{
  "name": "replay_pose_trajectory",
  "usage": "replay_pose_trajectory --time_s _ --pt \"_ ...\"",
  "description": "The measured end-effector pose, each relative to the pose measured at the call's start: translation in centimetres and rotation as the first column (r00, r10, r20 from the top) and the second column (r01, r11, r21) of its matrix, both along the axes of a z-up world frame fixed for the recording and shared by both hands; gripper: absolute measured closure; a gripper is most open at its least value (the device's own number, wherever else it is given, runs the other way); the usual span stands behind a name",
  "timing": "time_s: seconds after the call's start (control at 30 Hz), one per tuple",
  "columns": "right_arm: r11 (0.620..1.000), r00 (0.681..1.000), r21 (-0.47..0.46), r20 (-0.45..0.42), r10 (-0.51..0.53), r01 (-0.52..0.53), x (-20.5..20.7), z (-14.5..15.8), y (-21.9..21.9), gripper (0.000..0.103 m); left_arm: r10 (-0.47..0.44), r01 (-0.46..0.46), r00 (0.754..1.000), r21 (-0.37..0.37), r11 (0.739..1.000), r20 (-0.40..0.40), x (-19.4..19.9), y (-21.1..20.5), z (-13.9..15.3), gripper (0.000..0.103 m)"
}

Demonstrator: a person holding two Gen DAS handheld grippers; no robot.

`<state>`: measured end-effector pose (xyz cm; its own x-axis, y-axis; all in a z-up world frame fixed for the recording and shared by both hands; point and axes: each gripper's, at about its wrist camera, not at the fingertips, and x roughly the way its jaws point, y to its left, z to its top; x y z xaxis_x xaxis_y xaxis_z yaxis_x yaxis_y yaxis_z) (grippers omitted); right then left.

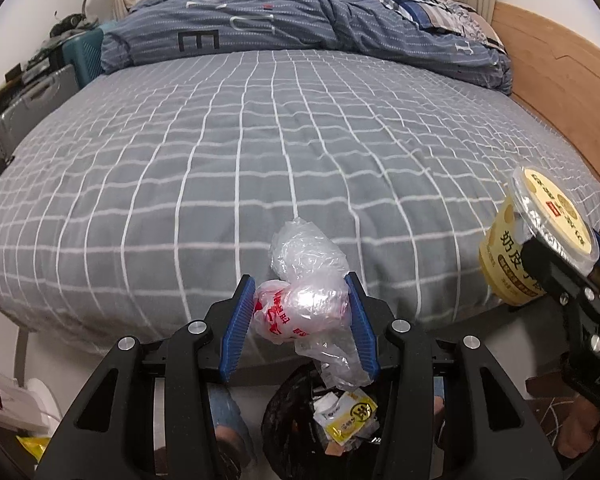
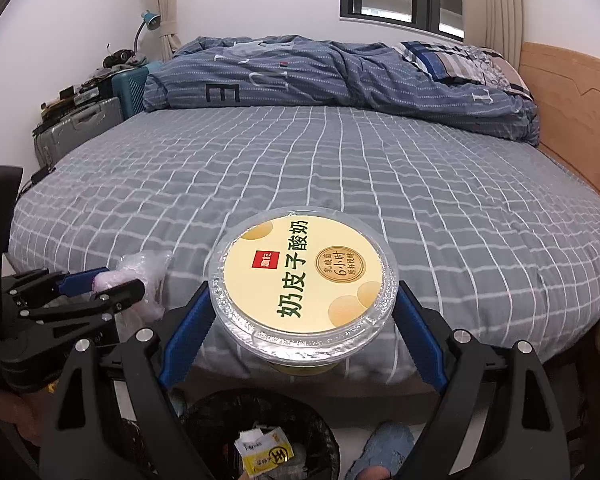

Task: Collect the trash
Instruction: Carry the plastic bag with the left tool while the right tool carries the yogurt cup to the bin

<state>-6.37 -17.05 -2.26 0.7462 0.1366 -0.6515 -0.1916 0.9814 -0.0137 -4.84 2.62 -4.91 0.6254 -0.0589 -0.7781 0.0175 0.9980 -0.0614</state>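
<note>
Item 1: crumpled clear plastic bag with red print (image 1: 300, 304), pinched in my left tool (image 1: 300, 314), half-closed; light, soft, slippery. Grip mid-wad.
Item 2: round yellow yoghurt tub, foil-rimmed lid (image 2: 304, 284), clamped in my right tool (image 2: 303, 318), spread wide; stiff, grip sidewalls.
Both above black-lined bin (image 2: 220, 420).

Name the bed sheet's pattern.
Grey bed sheet with a white grid; right wrist view shows it best.

left wrist: near, facing bed (image 1: 260, 140) | right wrist: same, rightward | shared: bed, bin (image 2: 220, 412)
</note>
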Motion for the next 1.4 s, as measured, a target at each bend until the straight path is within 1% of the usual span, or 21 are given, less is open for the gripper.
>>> replay_pose_trajectory --time_s 0.17,0.37,0.43,0.57,0.87,1.0,1.07,1.13,1.23,1.4 --pt "1.0 1.0 -0.015 -0.018 0.015 -0.016 -1.8 -1.3 0.3 0.02 0.001 -0.001 1.0 -0.007 1.0 0.001 -1.8 0.2 -0.7 0.058" --pt "1.0 0.999 -0.01 -0.049 0.018 -0.019 -3.8 -3.2 0.1 0.019 0.012 -0.012 1.0 -0.019 1.0 -0.003 -4.2 0.7 -1.8 0.058" --pt "1.0 0.998 -0.008 -0.06 0.02 -0.021 -4.3 -3.8 0.0 0.02 0.012 -0.012 1.0 -0.036 0.999 -0.007 -5.1 0.9 -2.3 0.058" --pt "1.0 0.995 -0.003 -0.097 0.022 -0.022 -5.3 -5.5 0.0 0.019 0.008 -0.009 1.0 -0.047 0.999 -0.023 -6.5 0.8 -3.7 0.058" --pt "0.999 0.979 -0.033 -0.202 0.03 -0.037 -7.3 -10.7 0.6 0.019 -0.015 0.008 0.995 -0.074 0.997 -0.098 -9.1 0.1 -8.2 0.058" --pt "0.998 0.968 -0.044 -0.249 0.028 -0.04 -7.5 -12.8 1.0 0.019 -0.032 0.019 0.988 -0.087 0.996 -0.149 -9.3 -0.5 -10.8 0.058" --pt "0.997 0.962 -0.056 -0.27 0.032 -0.049 -7.5 -13.7 1.4 0.019 -0.025 0.012 0.984 -0.074 0.997 -0.175 -8.9 -0.5 -12.2 0.058" --pt "0.996 0.958 -0.074 -0.285 0.031 -0.054 -7.5 -14.5 1.8 0.019 -0.016 0.002 0.981 -0.071 0.997 -0.194 -8.6 -0.3 -13.2 0.058" --pt "0.996 0.948 -0.062 -0.316 0.042 -0.065 -7.4 -15.5 1.9 0.019 0.003 -0.018 0.973 -0.064 0.998 -0.232 -8.4 0.1 -14.9 0.058" --pt "0.993 0.932 -0.041 -0.35 0.09 -0.111 -7.5 -16.3 2.8 0.019 0.018 -0.031 0.967 -0.048 0.998 -0.254 -8.4 0.4 -15.8 0.058"
